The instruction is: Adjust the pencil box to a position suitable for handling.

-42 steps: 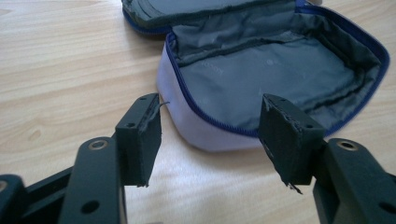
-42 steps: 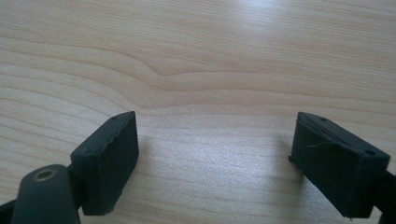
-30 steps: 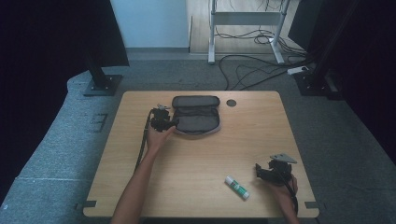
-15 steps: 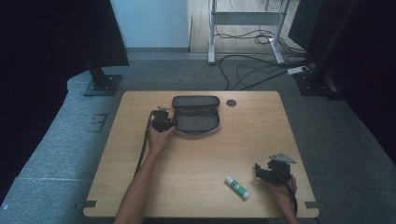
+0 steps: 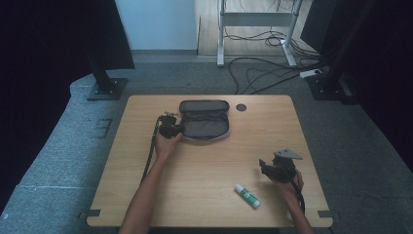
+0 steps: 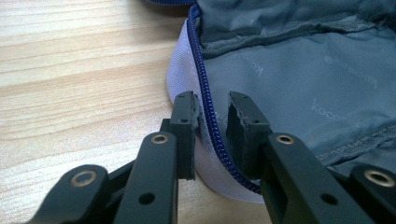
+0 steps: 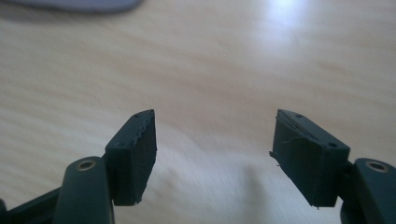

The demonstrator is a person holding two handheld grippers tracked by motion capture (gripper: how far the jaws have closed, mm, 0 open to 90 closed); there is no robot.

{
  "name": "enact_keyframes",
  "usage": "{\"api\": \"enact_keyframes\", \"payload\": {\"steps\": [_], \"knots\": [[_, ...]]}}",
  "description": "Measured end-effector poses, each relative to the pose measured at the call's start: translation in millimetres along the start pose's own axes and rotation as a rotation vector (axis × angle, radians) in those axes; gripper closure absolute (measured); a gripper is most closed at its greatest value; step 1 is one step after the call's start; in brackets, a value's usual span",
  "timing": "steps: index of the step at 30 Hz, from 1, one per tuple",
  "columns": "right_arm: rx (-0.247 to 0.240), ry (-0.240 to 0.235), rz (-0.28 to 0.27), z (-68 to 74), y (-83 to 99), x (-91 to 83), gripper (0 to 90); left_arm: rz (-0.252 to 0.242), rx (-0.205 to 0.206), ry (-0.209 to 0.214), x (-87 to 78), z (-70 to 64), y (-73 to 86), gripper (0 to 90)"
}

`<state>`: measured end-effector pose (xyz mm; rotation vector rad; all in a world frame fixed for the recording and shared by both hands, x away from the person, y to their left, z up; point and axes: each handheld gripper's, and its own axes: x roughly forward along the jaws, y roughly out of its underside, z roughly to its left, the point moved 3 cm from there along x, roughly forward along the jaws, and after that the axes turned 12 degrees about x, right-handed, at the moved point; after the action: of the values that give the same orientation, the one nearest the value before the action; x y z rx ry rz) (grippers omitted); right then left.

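Note:
A dark grey zip pouch (image 5: pixel 204 122) lies open at the back middle of the wooden table (image 5: pixel 209 161). My left gripper (image 5: pixel 171 127) is at the pouch's left end. In the left gripper view its jaws (image 6: pixel 211 109) pinch the pouch's pale rim and blue zipper (image 6: pixel 205 84), with the grey lining (image 6: pixel 299 70) beyond. A white glue stick with a green label (image 5: pixel 247 196) lies near the table's front edge. My right gripper (image 5: pixel 265 168) hovers just right of and behind the stick, open (image 7: pixel 212 140) over bare wood.
A small black round disc (image 5: pixel 241 107) sits on the table right of the pouch. Off the table stand a black stand base (image 5: pixel 107 87) at the left, and cables (image 5: pixel 272 73) on the floor behind.
My right gripper has shifted slightly to the left and away from the front edge. The left gripper stays at the pouch's left end.

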<state>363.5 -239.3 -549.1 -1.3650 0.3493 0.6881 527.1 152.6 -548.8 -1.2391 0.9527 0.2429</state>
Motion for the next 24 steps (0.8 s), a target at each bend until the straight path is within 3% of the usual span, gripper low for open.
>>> {"api": "enact_keyframes", "payload": {"steps": [3,4,14,24], "knots": [[0.013,-0.040,-0.015,6.7,-11.5,2.5,31.6,0.001,-0.001,-0.003,0.0,-0.3,0.0,73.2],[0.028,-0.072,-0.017,11.8,-16.9,4.4,32.1,0.001,-0.004,-0.001,0.1,-0.1,0.1,73.5],[-0.011,-0.114,-0.030,38.4,-43.0,18.1,34.1,0.003,-0.008,0.001,0.5,0.9,0.6,73.9],[-0.025,-0.139,-0.042,51.6,-66.8,25.4,32.1,0.006,-0.012,0.003,1.6,2.2,1.5,73.8]]}}
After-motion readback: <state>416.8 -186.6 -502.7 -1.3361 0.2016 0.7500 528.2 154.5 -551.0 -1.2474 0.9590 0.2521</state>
